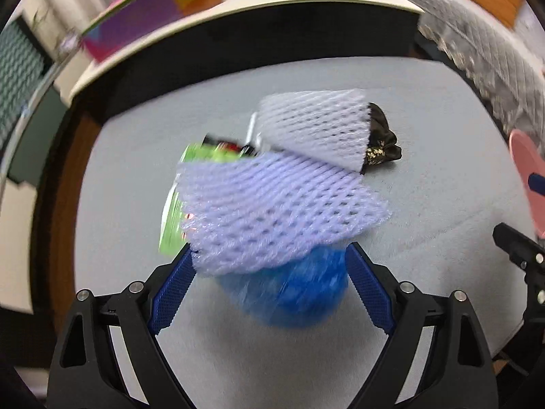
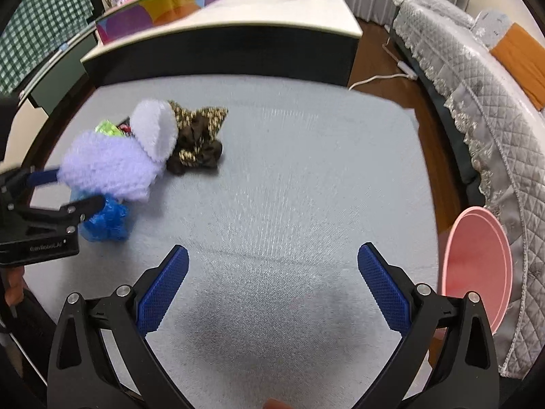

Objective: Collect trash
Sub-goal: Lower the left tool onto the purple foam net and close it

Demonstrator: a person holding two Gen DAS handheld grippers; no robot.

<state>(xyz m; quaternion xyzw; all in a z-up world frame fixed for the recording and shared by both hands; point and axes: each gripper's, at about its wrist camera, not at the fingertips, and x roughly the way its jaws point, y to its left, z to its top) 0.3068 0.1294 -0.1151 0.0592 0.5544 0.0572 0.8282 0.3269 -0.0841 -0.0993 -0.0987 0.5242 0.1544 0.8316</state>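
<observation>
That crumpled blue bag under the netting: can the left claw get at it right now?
Probably yes. The left claw is open, its fingers either side of the blue bag. The lavender foam net lies over the bag's top, so closing might catch that too.

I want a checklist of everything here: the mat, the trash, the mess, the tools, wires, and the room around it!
Surface: grey mat, bare in the middle and right.
Job's things: lilac foam net, white foam net, blue bag, green wrapper and black-gold wrapper, piled at the mat's left; pink bin at the right edge.
Clutter: colourful box on the far table.
Grippers: left tool open, fingers either side of the blue bag and lilac net, not clamped; right tool open, nothing between its fingers.
Cables: white cord on the floor beyond the mat.
Surroundings: quilted grey sofa cover at right, green checked cloth at left.
</observation>
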